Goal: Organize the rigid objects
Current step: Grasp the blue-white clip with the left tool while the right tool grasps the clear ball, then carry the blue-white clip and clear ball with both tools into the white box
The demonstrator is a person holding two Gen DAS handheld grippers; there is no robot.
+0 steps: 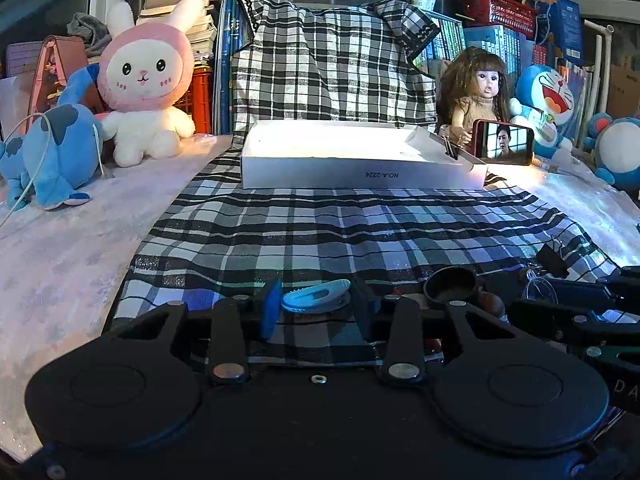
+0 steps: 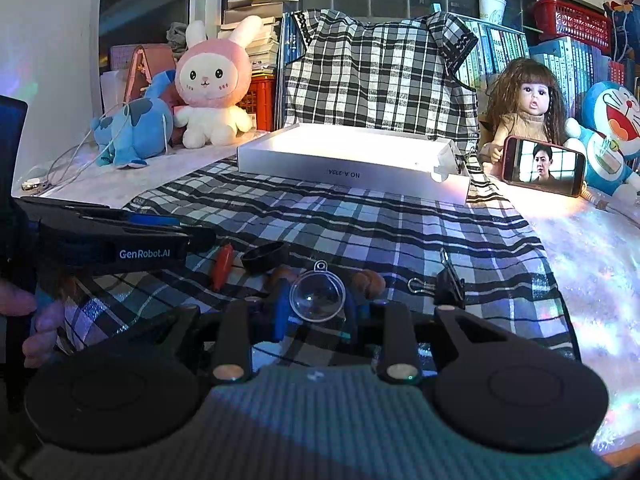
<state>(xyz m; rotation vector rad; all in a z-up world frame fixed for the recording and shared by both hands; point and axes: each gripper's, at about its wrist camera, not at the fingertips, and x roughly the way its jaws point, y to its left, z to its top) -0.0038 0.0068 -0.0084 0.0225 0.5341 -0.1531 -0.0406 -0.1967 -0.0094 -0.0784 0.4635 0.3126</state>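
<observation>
A light blue plastic clip (image 1: 316,300) lies on the checked cloth (image 1: 320,232) between the fingers of my left gripper (image 1: 318,314), whose pads press on both its ends. My right gripper (image 2: 316,314) is shut on a clear plastic half-dome (image 2: 318,294) with a small loop on top. Close by lie a black round cap (image 2: 264,257), a red-orange piece (image 2: 222,267), brown nuts (image 2: 368,280) and a black binder clip (image 2: 450,286). An open white box (image 2: 352,156) stands further back on the cloth. The left gripper's fingers (image 2: 160,236) reach in from the left of the right wrist view.
Behind the box are a pink rabbit plush (image 1: 148,80), a blue plush (image 1: 48,152), a doll (image 2: 528,108), a phone (image 2: 542,166) showing video and a blue cat plush (image 2: 612,132). Books and red baskets are stacked along the back. A hand (image 2: 36,320) shows at the left edge.
</observation>
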